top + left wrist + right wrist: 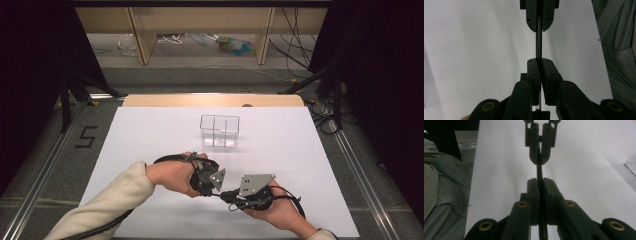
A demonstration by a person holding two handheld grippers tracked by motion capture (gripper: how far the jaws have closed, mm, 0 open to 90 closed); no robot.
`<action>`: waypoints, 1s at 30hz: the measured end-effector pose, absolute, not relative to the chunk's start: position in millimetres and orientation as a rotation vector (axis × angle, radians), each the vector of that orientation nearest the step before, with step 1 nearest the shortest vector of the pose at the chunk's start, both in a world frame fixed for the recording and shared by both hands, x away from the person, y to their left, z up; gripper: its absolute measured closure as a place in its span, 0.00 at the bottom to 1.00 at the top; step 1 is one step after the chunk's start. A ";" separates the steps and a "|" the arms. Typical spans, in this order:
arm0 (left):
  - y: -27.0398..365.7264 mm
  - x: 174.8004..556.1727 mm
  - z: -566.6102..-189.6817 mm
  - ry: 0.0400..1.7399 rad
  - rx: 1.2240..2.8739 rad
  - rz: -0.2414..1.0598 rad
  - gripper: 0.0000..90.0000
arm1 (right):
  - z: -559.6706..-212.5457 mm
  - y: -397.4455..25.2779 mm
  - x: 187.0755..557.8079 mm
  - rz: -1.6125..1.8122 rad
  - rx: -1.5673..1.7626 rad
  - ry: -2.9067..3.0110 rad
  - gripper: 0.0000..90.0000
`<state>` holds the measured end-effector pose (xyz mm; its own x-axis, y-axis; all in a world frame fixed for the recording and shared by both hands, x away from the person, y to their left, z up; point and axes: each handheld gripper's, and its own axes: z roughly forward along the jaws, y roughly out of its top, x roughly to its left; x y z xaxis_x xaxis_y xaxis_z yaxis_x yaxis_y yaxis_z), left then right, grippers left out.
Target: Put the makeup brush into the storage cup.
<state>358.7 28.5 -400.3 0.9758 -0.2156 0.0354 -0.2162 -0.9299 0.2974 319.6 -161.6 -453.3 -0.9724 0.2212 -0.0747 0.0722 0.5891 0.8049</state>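
A thin dark rod (538,45) spans the short gap between my two grippers, which face each other tip to tip low over the white sheet (150,140). In the left gripper view my left gripper (539,62) is shut on the rod's near end. The right gripper (539,25) clamps its far end at the top. In the right gripper view my right gripper (540,182) is shut on the rod (539,170), and the left gripper (540,157) holds the other end. From above, the left gripper (220,190) and right gripper (235,196) meet near the table's front.
A clear plastic box with compartments (220,131) stands on the sheet beyond the hands; its corner (630,166) shows in the right gripper view. The wooden table edge (212,100) lies at the back. The person's grey clothing (616,50) is close behind the grippers.
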 end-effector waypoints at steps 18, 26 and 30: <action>44.1 360.1 -395.0 -0.233 2.662 0.126 0.63 | -451.1 -164.5 317.5 1.271 0.290 2.634 0.95; 76.7 362.5 -398.5 -0.126 2.502 0.216 0.34 | -447.0 -173.4 320.7 1.304 0.355 2.573 0.95; 93.4 362.5 -403.2 -0.045 2.428 0.234 0.27 | -445.9 -176.7 322.2 1.317 0.381 2.553 0.95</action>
